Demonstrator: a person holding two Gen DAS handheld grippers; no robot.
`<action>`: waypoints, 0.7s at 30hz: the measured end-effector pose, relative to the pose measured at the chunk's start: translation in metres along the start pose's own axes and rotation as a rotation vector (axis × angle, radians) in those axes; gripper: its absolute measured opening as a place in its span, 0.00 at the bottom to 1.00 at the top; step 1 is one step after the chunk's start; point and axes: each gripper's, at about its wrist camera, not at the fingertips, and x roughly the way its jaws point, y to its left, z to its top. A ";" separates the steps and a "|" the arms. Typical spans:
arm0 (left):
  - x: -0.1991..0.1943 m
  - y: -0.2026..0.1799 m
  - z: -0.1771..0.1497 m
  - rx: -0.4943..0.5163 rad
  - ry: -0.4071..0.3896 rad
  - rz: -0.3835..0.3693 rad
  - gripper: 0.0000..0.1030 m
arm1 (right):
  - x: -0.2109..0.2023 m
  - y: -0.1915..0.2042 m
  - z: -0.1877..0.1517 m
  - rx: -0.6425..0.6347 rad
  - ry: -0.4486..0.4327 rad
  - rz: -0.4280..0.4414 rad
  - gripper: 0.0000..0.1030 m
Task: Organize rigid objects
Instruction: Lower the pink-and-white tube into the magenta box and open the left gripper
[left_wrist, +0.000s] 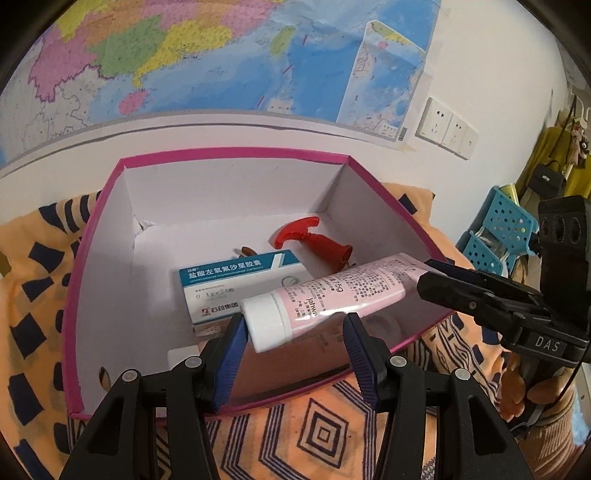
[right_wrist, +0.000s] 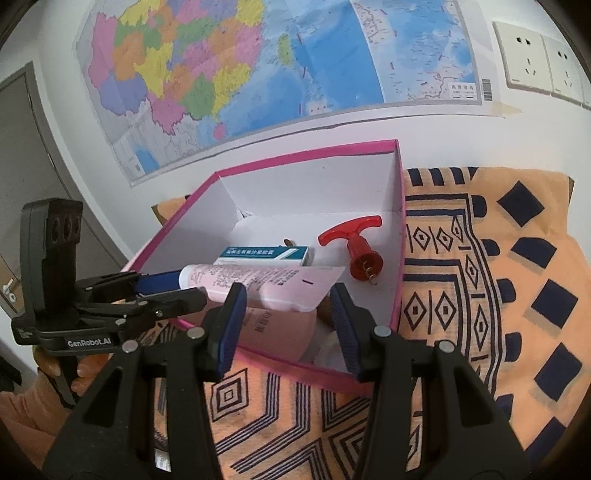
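A pink tube with a white cap (left_wrist: 325, 295) hangs over the pink-rimmed white box (left_wrist: 236, 153). Both grippers are open around it: the left gripper (left_wrist: 295, 354) stands at its cap end, the right gripper (right_wrist: 286, 325) at its flat crimped end (right_wrist: 295, 286). The left fingers' blue pads (left_wrist: 231, 354) are spread wider than the cap. In the box lie a teal-and-white medicine carton (left_wrist: 236, 288), a red corkscrew (left_wrist: 317, 243) and a small brown item (left_wrist: 246, 251). Whether either pad touches the tube, I cannot tell.
The box sits on an orange cloth with dark blue patterns (right_wrist: 498, 295). A map (right_wrist: 258, 74) and wall sockets (right_wrist: 535, 62) are on the wall behind. Blue perforated baskets (left_wrist: 495, 236) stand to the right. A pinkish box (right_wrist: 277, 328) and white items lie at the box's near end.
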 end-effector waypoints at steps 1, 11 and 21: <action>0.001 0.001 0.000 -0.003 0.000 0.002 0.52 | 0.001 0.001 0.000 -0.005 0.002 -0.005 0.49; 0.010 0.006 0.004 -0.010 0.015 0.012 0.52 | 0.010 0.005 0.005 -0.038 0.016 -0.058 0.49; 0.010 0.009 0.003 -0.011 0.005 0.030 0.53 | 0.007 0.005 0.003 -0.022 0.008 -0.050 0.49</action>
